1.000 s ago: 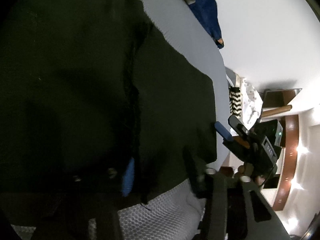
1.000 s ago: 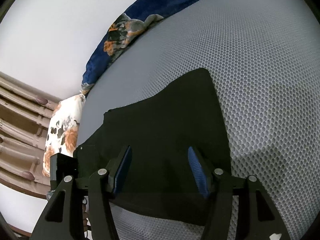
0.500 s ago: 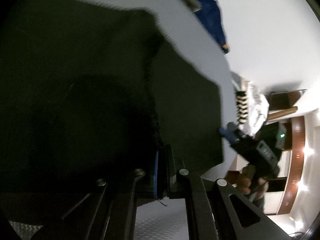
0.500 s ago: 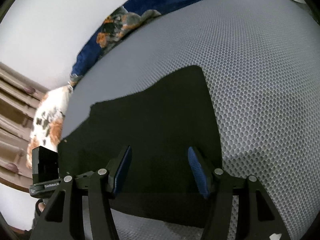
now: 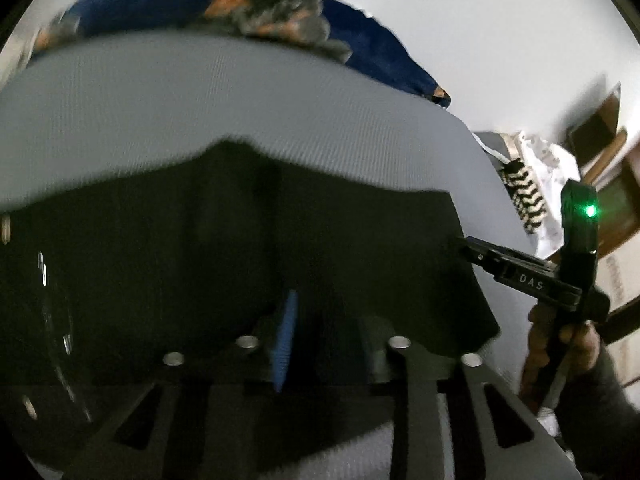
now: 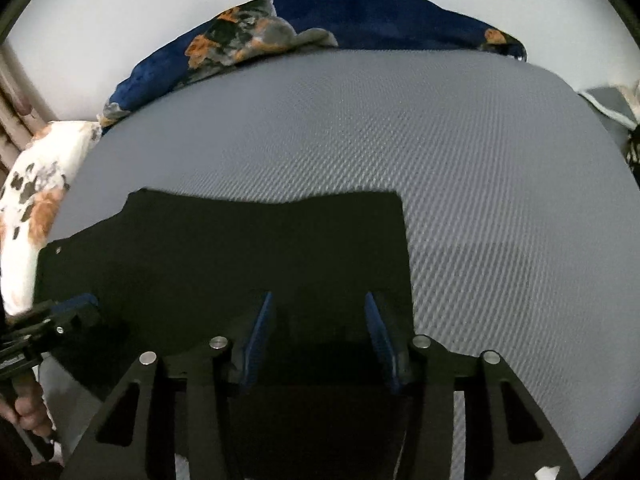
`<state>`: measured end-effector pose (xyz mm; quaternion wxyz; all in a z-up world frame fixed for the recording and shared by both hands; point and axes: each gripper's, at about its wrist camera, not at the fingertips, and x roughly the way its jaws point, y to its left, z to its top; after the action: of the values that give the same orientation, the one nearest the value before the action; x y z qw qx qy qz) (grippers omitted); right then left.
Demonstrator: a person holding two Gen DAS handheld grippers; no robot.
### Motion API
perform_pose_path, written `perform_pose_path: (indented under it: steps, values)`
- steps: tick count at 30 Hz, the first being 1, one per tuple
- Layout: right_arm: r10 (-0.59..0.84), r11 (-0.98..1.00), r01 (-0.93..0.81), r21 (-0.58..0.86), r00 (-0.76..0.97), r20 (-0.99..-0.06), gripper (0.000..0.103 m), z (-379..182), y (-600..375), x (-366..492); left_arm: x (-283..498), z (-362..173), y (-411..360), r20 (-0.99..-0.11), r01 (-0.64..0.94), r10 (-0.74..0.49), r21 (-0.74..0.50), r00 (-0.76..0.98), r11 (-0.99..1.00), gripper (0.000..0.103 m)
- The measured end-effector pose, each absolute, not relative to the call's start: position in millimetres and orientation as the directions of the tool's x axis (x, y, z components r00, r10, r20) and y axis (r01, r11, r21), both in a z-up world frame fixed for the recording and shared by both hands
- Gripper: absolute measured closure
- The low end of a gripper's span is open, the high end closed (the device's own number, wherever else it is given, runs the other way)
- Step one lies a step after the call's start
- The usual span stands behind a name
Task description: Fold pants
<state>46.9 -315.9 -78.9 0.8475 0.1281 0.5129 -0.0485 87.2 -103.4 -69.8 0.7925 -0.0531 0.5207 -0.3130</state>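
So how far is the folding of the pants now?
Done: the pants lie as a compact dark block on the grey bed, apparently already folded over. In hand: both claws sit open at the near edge, the right claw over the fabric, the left claw too. Left: probably another fold; neither claw grips cloth yet.

Seen low and close from both wrist cameras, each looking forward between its own fingers across the black pants (image 5: 248, 248) (image 6: 240, 256) and grey mattress (image 5: 200, 108) (image 6: 400, 132) toward the blue floral blanket (image 5: 280, 12) (image 6: 360, 16) and white wall, all shared.
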Motion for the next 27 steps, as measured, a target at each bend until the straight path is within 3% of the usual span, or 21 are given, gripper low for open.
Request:
perform_pose_path:
  steps: [10, 21, 27]
  values:
    - [-0.04, 0.975, 0.212, 0.063, 0.45, -0.892, 0.06, -85, -320, 86, 146, -100, -152, -0.842, 0.458, -0.474, -0.326, 0.257, 0.827, 0.065]
    - [-0.048, 0.977, 0.206, 0.05, 0.444, -0.895, 0.058, -89, -319, 88, 146, -102, -159, -0.845, 0.51, -0.46, -0.279, 0.273, 0.814, 0.063]
    - [-0.048, 0.976, 0.209, 0.06, 0.474, -0.879, 0.058, -80, -310, 75, 131, -99, -151, -0.839, 0.502, -0.471, -0.295, 0.271, 0.813, 0.049]
